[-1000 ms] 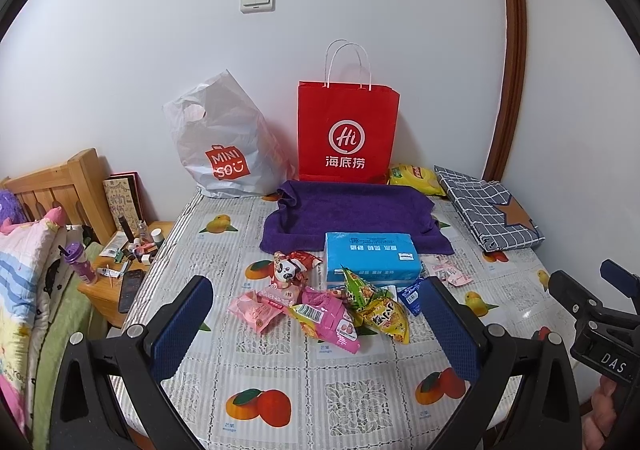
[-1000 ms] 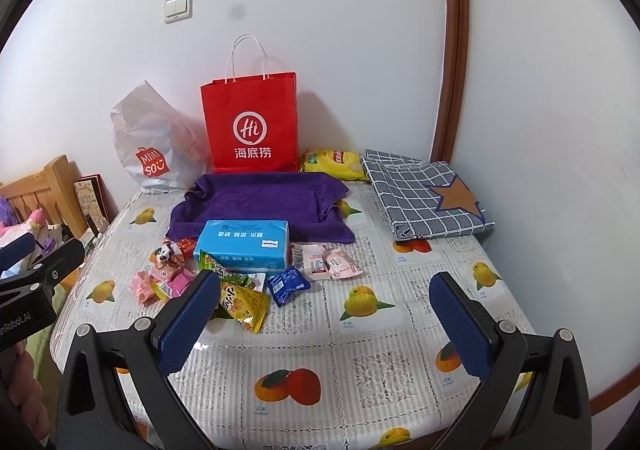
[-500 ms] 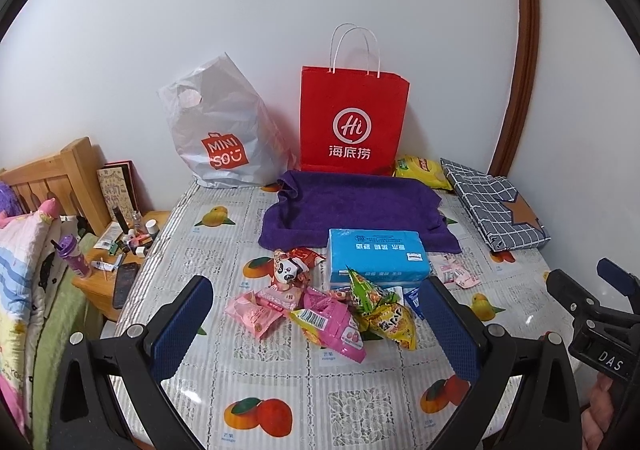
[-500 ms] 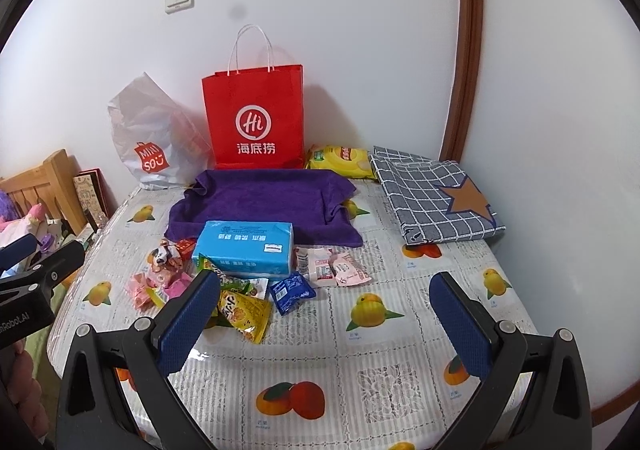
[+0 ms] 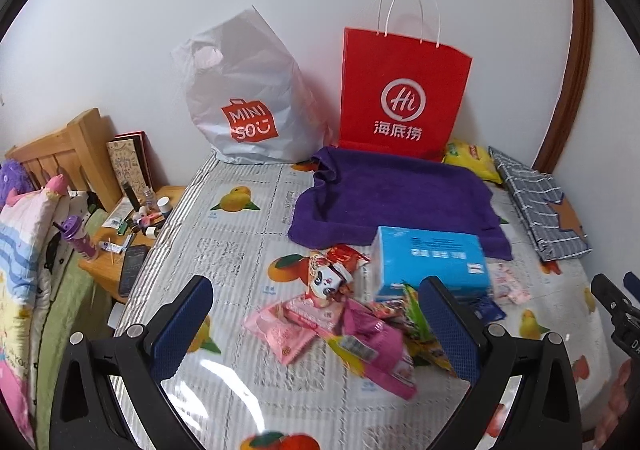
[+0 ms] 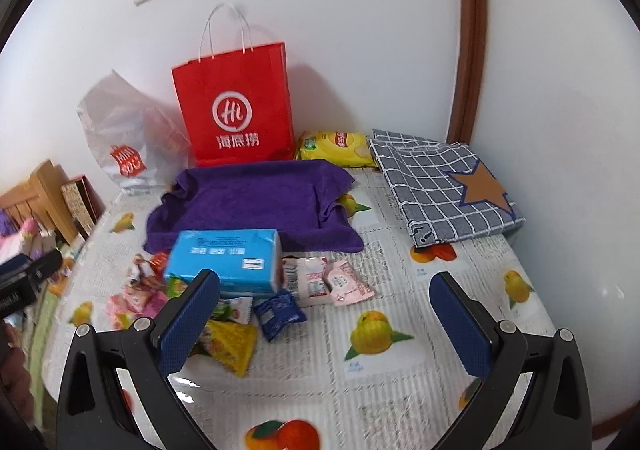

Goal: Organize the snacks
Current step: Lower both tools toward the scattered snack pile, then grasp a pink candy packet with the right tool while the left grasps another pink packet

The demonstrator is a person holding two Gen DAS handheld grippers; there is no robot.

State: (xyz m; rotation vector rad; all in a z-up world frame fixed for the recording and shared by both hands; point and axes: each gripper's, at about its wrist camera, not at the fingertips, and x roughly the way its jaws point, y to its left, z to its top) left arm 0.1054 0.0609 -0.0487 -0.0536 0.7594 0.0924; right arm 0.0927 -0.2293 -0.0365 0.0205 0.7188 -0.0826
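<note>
Snacks (image 5: 352, 326) lie heaped near the table's (image 5: 240, 250) front edge in the left wrist view, just before a blue tissue pack (image 5: 430, 264) and purple towel (image 5: 396, 197); the left gripper (image 5: 316, 334) hangs spread and empty above them. In the right wrist view, the right gripper (image 6: 324, 324) is likewise released, and a red paper bag (image 6: 236, 109) stands at the back edge.
</note>
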